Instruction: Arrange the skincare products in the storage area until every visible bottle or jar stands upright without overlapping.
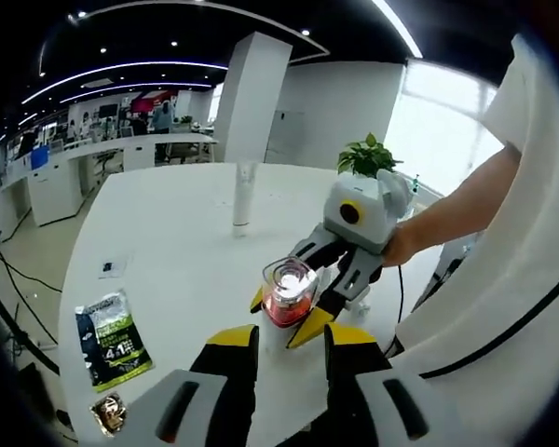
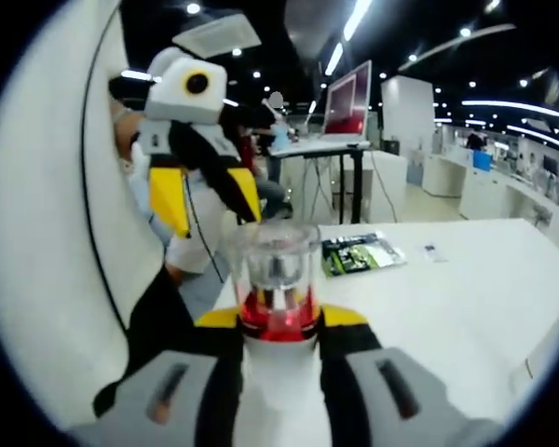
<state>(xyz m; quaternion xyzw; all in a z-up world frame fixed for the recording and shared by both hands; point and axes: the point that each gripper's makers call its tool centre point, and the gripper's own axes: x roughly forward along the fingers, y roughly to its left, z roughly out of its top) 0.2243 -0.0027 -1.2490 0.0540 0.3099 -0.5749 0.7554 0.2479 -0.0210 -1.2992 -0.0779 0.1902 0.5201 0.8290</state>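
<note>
A small bottle with a clear cap and a red body stays upright near the white table's near edge. My right gripper reaches in from the right and is shut on it. The right gripper view looks along my right gripper at the same bottle clamped between the yellow tips. My left gripper is open just short of the bottle, with nothing between its jaws. It also hangs open at upper left as the left gripper. A white tube stands upright farther back.
A green sachet and a small dark packet lie at the table's left front; the sachet is behind the bottle. A potted plant stands at the far right edge. A person's arm holds the right gripper. Desks fill the room behind.
</note>
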